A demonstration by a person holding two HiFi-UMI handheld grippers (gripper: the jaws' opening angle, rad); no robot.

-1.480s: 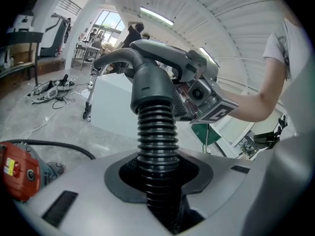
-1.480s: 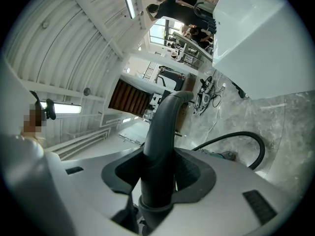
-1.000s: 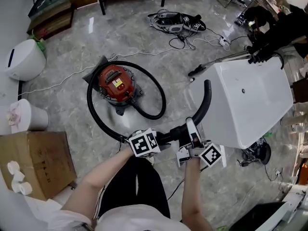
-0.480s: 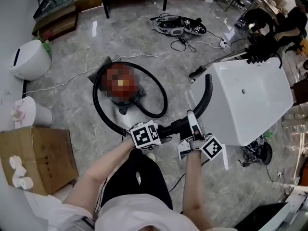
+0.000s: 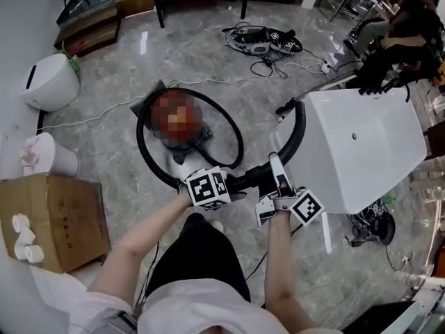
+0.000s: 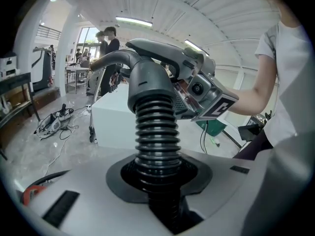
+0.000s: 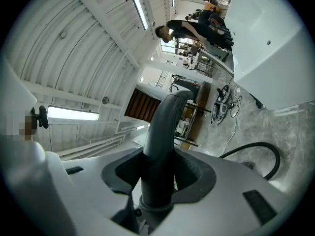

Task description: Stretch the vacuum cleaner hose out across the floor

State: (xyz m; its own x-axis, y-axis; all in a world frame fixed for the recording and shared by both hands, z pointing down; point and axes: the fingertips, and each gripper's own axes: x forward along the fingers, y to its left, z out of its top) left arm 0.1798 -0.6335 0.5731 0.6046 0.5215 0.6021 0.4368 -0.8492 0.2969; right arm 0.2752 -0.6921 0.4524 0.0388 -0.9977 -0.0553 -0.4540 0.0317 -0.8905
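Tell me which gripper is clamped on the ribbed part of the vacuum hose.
The left gripper: its jaws grip the black ribbed hose. The right gripper grips the smooth curved tube at the hose's end instead.

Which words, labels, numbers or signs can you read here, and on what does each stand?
None is readable.
Cardboard box: dark print on top, too small to read.
Vacuum cleaner: top covered by a mosaic patch.
Marker cubes: square patterns only, no letters.
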